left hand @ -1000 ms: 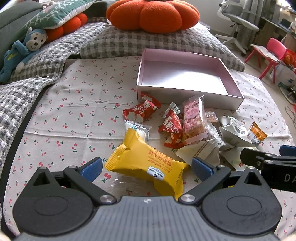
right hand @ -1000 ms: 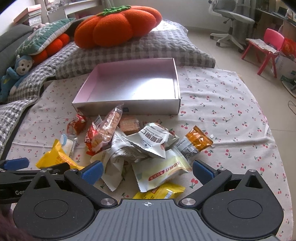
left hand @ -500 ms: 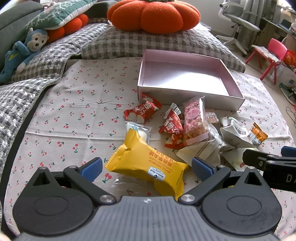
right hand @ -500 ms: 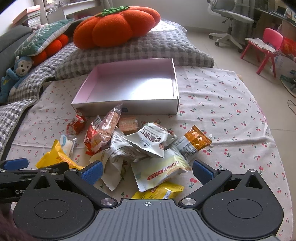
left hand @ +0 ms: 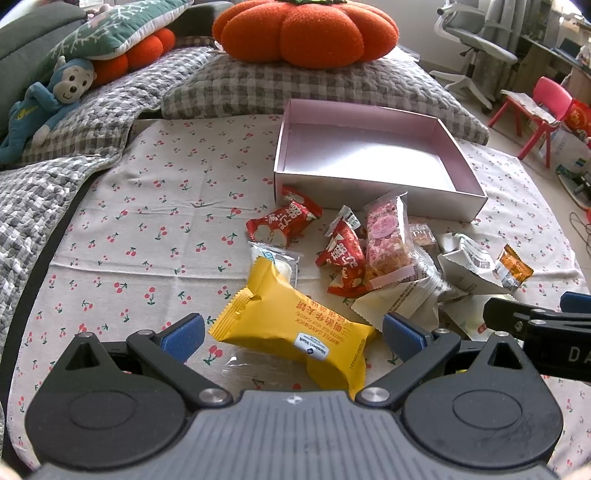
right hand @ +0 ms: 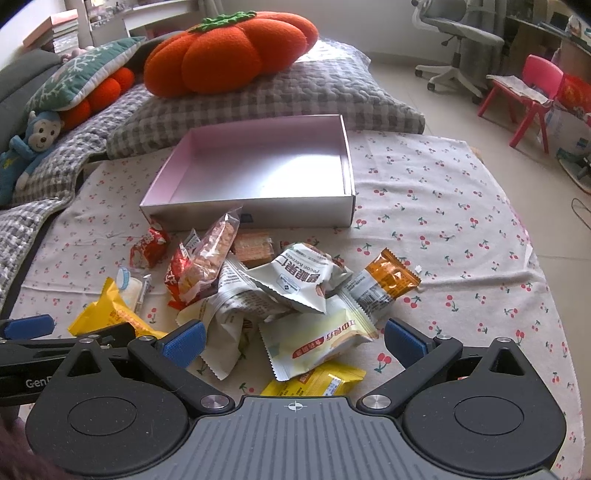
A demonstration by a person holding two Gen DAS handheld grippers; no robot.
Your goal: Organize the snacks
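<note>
An empty pink box (left hand: pixel 369 155) (right hand: pixel 258 162) sits at the back of the cherry-print cloth (left hand: pixel 147 206). In front of it lies a pile of snack packets. My left gripper (left hand: pixel 291 332) stands open around a yellow wafer packet (left hand: pixel 295 325), its blue pads apart from the packet's ends. Red packets (left hand: pixel 284 221) and a pink rice bar (left hand: pixel 388 236) lie beyond. My right gripper (right hand: pixel 293 338) is open over a pale yellow-white packet (right hand: pixel 321 339), with a white pecan packet (right hand: pixel 299 277) and an orange packet (right hand: pixel 388 277) just ahead. The left gripper (right hand: pixel 22 328) shows at the left of the right wrist view.
Grey checked pillows (left hand: pixel 295 85), an orange pumpkin cushion (left hand: pixel 306 29) and a blue monkey toy (left hand: pixel 48 99) line the back. A red child's chair (right hand: pixel 524 88) and an office chair (right hand: pixel 454 33) stand on the floor to the right. The cloth's right edge (right hand: pixel 528 258) drops off.
Both views have shifted slightly, and the box and snacks sit a little lower in the frames. Both grippers stay open and no packet has moved.
</note>
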